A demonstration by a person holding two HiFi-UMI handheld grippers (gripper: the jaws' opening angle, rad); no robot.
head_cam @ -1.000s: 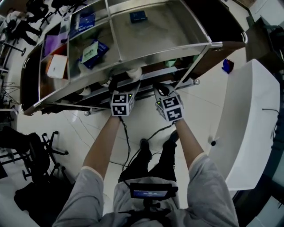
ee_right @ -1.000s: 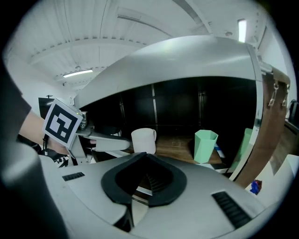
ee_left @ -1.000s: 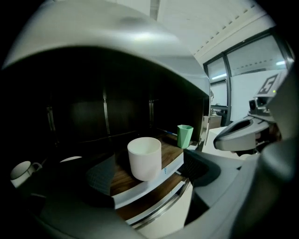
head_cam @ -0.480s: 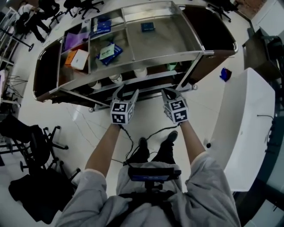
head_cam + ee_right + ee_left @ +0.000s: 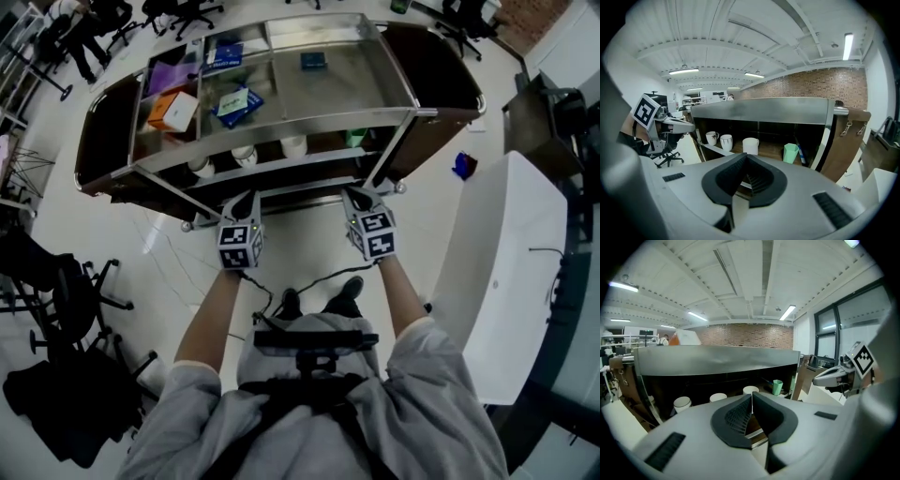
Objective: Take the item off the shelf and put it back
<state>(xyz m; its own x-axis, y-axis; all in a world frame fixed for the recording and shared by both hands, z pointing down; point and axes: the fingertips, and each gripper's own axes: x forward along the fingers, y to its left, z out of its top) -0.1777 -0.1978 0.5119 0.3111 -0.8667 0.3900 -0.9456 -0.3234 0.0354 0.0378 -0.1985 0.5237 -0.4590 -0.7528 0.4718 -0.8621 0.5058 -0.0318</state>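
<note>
A steel shelf cart stands in front of me. On its lower shelf a white cup stands upright beside two more white cups and a green cup. My left gripper hangs in front of the shelf, clear of the cups. Its jaws have just been closing and now meet with nothing between them. My right gripper is beside it, also shut and empty. The same white cup shows beyond both sets of jaws.
On the top shelf lie an orange box, a blue packet and a small blue box. A white counter stands at the right and office chairs at the left. A cable runs over the floor by my feet.
Both grippers have drawn back from the lower shelf toward me and risen. The left jaws, open by the white cup earlier, have closed empty; the cup stays on the shelf.
</note>
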